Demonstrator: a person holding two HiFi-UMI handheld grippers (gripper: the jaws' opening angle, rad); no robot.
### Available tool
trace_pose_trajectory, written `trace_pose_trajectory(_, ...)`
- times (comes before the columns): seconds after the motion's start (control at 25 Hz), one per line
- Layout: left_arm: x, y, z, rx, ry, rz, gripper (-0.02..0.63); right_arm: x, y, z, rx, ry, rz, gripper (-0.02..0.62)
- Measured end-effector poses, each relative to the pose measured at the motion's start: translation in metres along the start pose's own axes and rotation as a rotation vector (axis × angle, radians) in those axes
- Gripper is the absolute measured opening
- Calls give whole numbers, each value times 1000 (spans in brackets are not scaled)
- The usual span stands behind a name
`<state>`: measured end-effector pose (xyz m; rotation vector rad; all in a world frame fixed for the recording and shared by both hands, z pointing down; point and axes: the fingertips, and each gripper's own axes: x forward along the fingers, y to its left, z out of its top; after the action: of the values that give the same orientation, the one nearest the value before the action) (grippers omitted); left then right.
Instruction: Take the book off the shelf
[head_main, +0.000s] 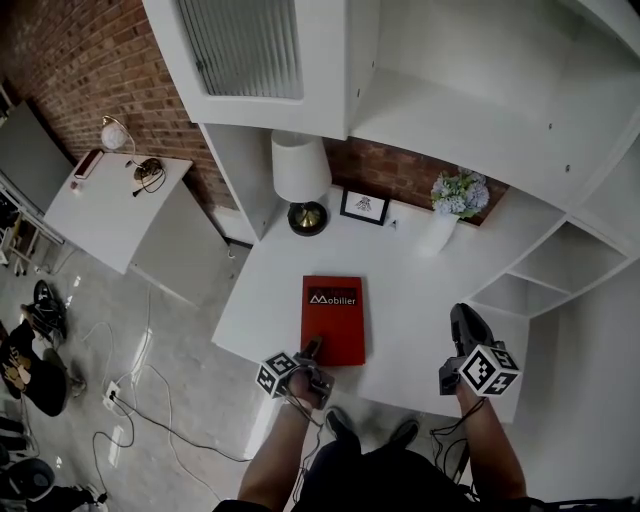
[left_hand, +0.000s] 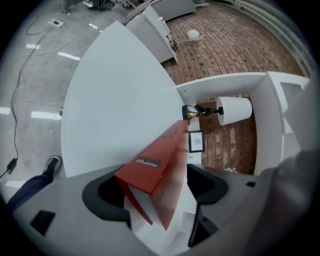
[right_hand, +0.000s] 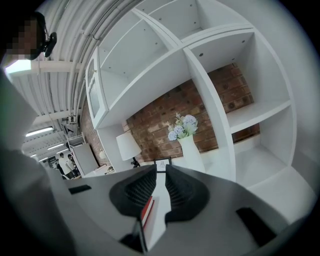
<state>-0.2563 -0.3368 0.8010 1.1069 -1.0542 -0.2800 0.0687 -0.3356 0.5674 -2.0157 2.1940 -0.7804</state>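
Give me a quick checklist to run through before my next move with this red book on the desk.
1. Red book lying flat on the white desk: ok.
2. Left gripper jaws apart around the book's near end, not pinching: ok.
3. Right gripper empty, jaws narrowly apart: ok.
4. Lamp, picture frame and vase standing apart from the book: ok.
5. Shelf compartments hold no further book: cannot tell.

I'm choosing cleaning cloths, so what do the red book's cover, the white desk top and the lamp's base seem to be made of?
The red book: stiff card or board cover, fairly matte; flat, sharp edges, little glare. The desk top: white painted or laminated board; even colour, no grain. The lamp base: probably brass-toned metal; bright glints, but small in view.
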Motion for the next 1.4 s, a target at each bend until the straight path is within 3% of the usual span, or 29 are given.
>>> trace_pose_trajectory(0.16,-7,6,1,72,-61,130,350,-2,6,3,-12,2,33,54)
trace_pose_trajectory(0.32,-13,12,3,82,-99,213,362,-6,8,7,-19,2,56,54)
trace_pose_trajectory(0.44,-30,11,17,189,-188,328,365,-11,3,10,-18,-4,66,54)
trace_pose_trajectory(0.56,-39,3,24,278,-233,365,364,-17,-5,13,-18,-13,71,54)
trace_pose_trajectory(0.68,-42,-12,21,311,-236,336,364,-21,-11,14,-22,-20,77,54)
trace_pose_trajectory(0.76,-47,-34,20,387,-256,313,364,-22,-12,17,-25,-24,84,54)
trace_pose_trajectory(0.88,-58,-89,27,615,-328,239,364,-23,-9,24,-31,-36,97,54)
trace_pose_trajectory(1.04,-72,-187,4,932,-354,-18,360,-23,-1,38,-60,-60,125,54)
trace_pose_trajectory(1.12,-82,-224,-11,1067,-380,-98,360,-24,4,46,-81,-74,137,54)
trace_pose_trajectory(1.32,-111,-281,-45,1280,-422,-194,354,-31,23,74,-175,-118,159,54)
trace_pose_trajectory(1.36,-117,-290,-51,1311,-440,-207,341,-33,27,81,-201,-131,163,54)
trace_pose_trajectory(1.4,-124,-299,-57,1337,-465,-221,276,-35,32,88,-226,-147,168,54)
